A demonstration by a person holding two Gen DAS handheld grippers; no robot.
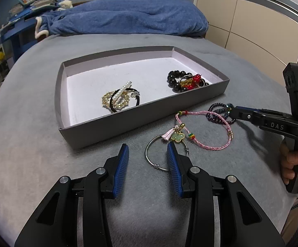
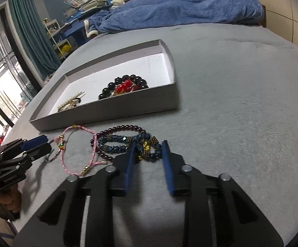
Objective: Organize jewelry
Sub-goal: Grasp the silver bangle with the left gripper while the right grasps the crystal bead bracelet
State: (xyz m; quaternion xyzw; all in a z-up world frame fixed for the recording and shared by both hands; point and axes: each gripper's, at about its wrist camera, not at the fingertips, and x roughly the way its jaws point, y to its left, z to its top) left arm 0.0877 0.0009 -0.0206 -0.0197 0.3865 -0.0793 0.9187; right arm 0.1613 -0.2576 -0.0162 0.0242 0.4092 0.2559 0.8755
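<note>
A shallow grey tray (image 1: 99, 131) with a pale lining sits on a grey-covered bed (image 1: 36, 164). In its near left part lie a gold chain piece (image 1: 107, 99), a pearl hair clip (image 1: 121, 91) and a black hair tie (image 1: 135, 100), piled together and touching. In its near right corner a black bead bracelet (image 1: 174, 81) lies with a cluster of red beads (image 1: 196, 80) on top of it.

Outside the tray, on the bed just near its front wall, more jewelry waits. A silver bangle (image 1: 149, 154) carries a green clover charm (image 1: 177, 138) and a pink tassel (image 1: 167, 134). To its right lies a pink cord bracelet (image 1: 208, 147), which overlaps a dark purple bead bracelet (image 2: 107, 131) on its far right side. Against that bracelet rests a blue crystal bead bracelet (image 2: 112, 147), with gold-coloured beads (image 2: 147, 146) in it.

The left tongs (image 1: 148, 149) are open and hold nothing; they hover low over the bed, the right finger (image 1: 172, 160) lying across the silver bangle in the left wrist view, its tip beside the clover charm. Whether it touches the bangle cannot be told.

The right tongs (image 2: 148, 144) are open too, their blue fingers standing on either side of the gold-beaded end of the blue crystal bracelet, not closed on it. From the left wrist view the same tongs reach in from the right, tips at the dark beads.

A rumpled blue blanket (image 1: 128, 18) lies at the far end of the bed.
</note>
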